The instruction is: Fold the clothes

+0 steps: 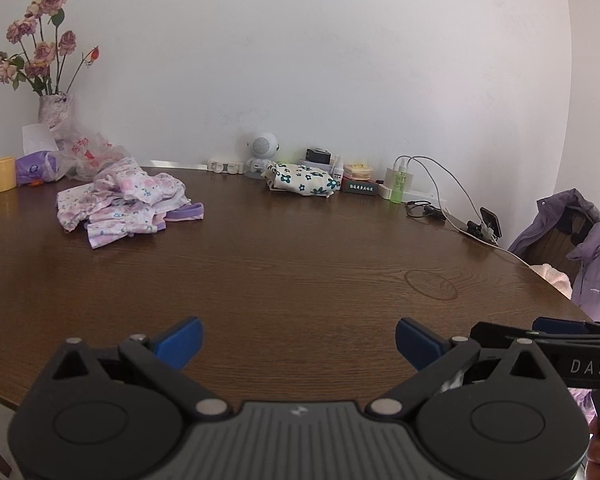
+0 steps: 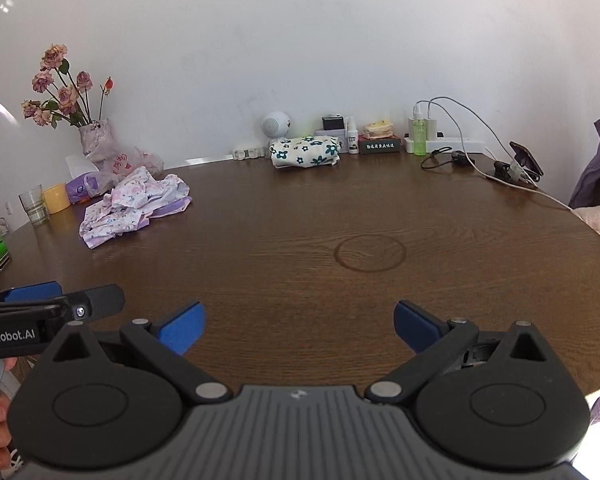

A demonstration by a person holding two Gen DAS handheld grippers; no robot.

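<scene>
A crumpled pile of pink-and-lilac floral clothes [image 1: 124, 204] [image 2: 134, 206] lies on the dark wooden table [image 1: 300, 272] [image 2: 300, 232] at the far left. A folded cream garment with teal flowers [image 1: 300, 180] [image 2: 304, 152] rests at the back by the wall. My left gripper [image 1: 298, 344] hovers open over the near table edge, nothing between its blue pads. My right gripper [image 2: 298, 326] is open too, beside it on the right, also empty. Both are well short of the clothes.
A vase of dried roses [image 1: 54, 110] [image 2: 94, 140], plastic bags, a yellow cup [image 1: 2, 174] and a glass [image 2: 34, 204] crowd the back left. A white speaker [image 1: 262, 148], bottles, a power strip with cables [image 2: 456, 144] and a phone stand [image 2: 524, 162] line the back right. A purple jacket [image 1: 580, 264] hangs on a chair.
</scene>
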